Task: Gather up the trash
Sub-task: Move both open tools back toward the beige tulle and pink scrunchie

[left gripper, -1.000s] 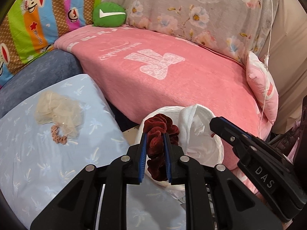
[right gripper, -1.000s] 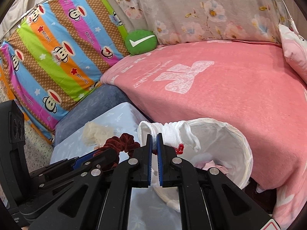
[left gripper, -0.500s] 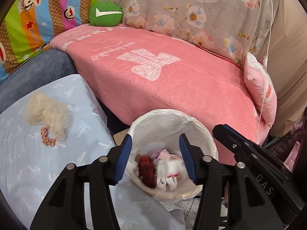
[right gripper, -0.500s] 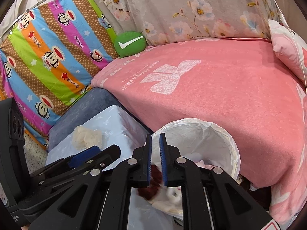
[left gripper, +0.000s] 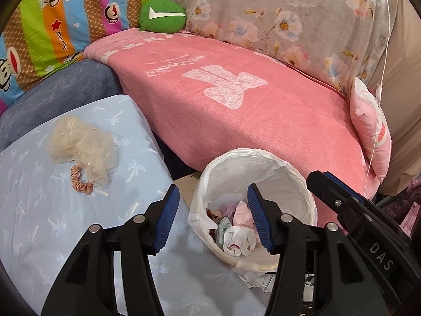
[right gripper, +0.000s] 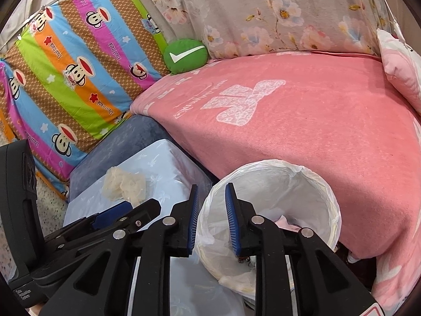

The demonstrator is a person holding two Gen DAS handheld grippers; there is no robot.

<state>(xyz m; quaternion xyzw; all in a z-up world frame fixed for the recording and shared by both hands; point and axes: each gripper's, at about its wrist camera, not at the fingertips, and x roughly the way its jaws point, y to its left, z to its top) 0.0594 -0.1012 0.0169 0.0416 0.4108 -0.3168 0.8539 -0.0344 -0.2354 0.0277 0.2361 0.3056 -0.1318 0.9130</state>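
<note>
The bin with a white liner (left gripper: 256, 155) stands on the floor between the pink bed and the blue cushion. A white sock (left gripper: 238, 239) lies inside it among pink and pale scraps. My left gripper (left gripper: 211, 197) hangs open over the bin's near rim with nothing between its pads. My right gripper (right gripper: 211, 192) is over the same bin (right gripper: 292, 169); its jaws are opening and hold nothing. On the cushion lie a beige mesh cloth (left gripper: 79, 142) and a small peach scrunchie (left gripper: 81, 185). The right gripper's finger (left gripper: 331, 189) shows at the right of the left wrist view.
A light blue cushion (left gripper: 39, 210) lies at the left, with a darker blue one (left gripper: 58, 87) behind it. The pink blanket (left gripper: 250, 110) covers the bed beyond the bin. A green round pillow (left gripper: 161, 15) and a pink pillow (left gripper: 371, 131) sit at its ends.
My left gripper opened and its dark red scrunchie dropped into the bin. My right gripper let go of the white sock, which also fell in, and its jaws have widened.
</note>
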